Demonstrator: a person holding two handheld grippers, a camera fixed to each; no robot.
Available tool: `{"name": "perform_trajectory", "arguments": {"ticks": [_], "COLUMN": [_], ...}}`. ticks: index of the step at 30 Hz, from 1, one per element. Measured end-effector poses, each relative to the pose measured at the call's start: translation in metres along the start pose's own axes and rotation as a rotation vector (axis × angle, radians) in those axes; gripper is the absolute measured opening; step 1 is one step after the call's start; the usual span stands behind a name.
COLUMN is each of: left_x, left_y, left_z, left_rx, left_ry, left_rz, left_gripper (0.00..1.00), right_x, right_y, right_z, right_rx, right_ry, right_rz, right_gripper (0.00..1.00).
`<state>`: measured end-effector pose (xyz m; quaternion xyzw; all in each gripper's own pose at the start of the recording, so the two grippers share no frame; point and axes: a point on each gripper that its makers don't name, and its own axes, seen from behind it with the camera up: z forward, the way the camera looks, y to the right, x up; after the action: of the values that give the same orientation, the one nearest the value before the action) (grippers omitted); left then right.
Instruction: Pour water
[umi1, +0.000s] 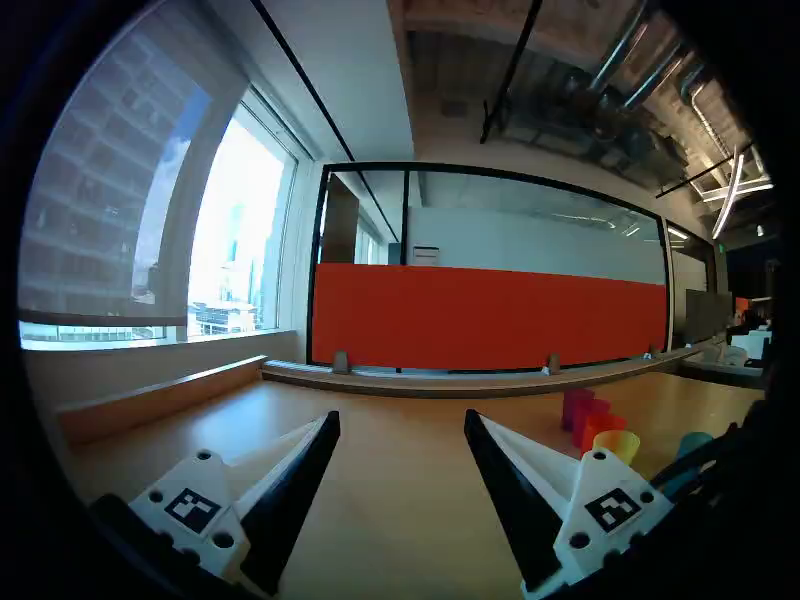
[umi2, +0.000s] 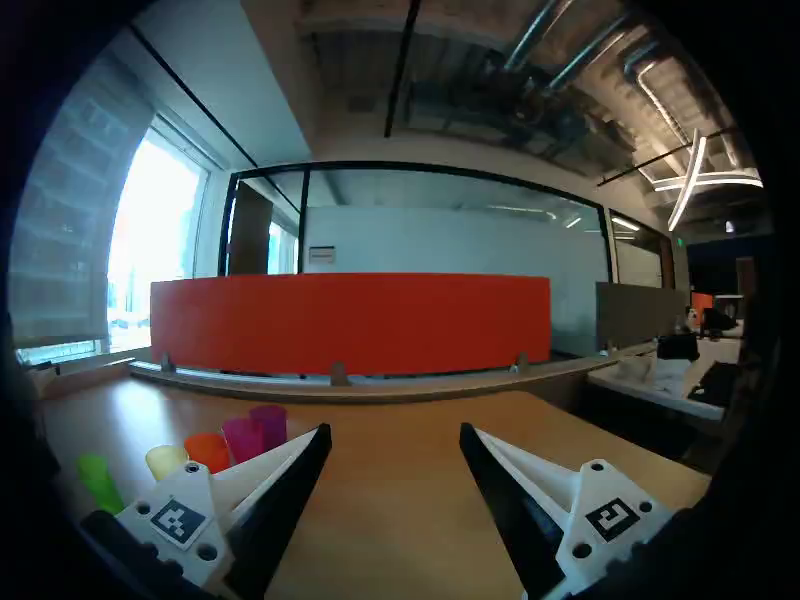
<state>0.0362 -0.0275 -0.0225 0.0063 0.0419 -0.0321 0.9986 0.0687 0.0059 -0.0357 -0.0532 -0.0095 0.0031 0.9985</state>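
While both hover over the table (umi1: 190, 440), left gripper (umi1: 401, 420) and right gripper (umi2: 394, 431) are spread, holding nothing; cups (umi1: 592, 418) stand in a row between them, short of the far edge.

I hold the left white-and-black two-finger gripper (umi1: 401, 415) level, aimed at 12 o'clock, jaws spread wide (fingers rising from 7 and 5 o'clock); the right white-and-black two-finger gripper (umi2: 395, 428) sits likewise.
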Motion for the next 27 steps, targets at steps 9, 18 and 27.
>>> {"name": "perform_trajectory", "arguments": {"ticks": [9, 18, 27], "left_x": [-0.005, -0.011, -0.020], "left_y": [0.010, 0.017, 0.023], "left_z": [0.002, 0.006, 0.010], "left_rx": [0.003, 0.005, -0.005], "left_ry": [0.005, 0.005, -0.010], "left_rz": [0.017, 0.018, 0.031], "left_gripper": [0.92, 0.92, 0.92], "right_x": [0.006, 0.005, 0.006], "right_y": [-0.012, -0.016, -0.014], "right_z": [0.004, 0.005, 0.005], "right_rx": [0.005, 0.010, 0.008], "right_ry": [-0.005, -0.010, -0.012], "right_rz": [-0.023, -0.029, -0.026], "right_gripper": [0.99, 0.99, 0.99]}}
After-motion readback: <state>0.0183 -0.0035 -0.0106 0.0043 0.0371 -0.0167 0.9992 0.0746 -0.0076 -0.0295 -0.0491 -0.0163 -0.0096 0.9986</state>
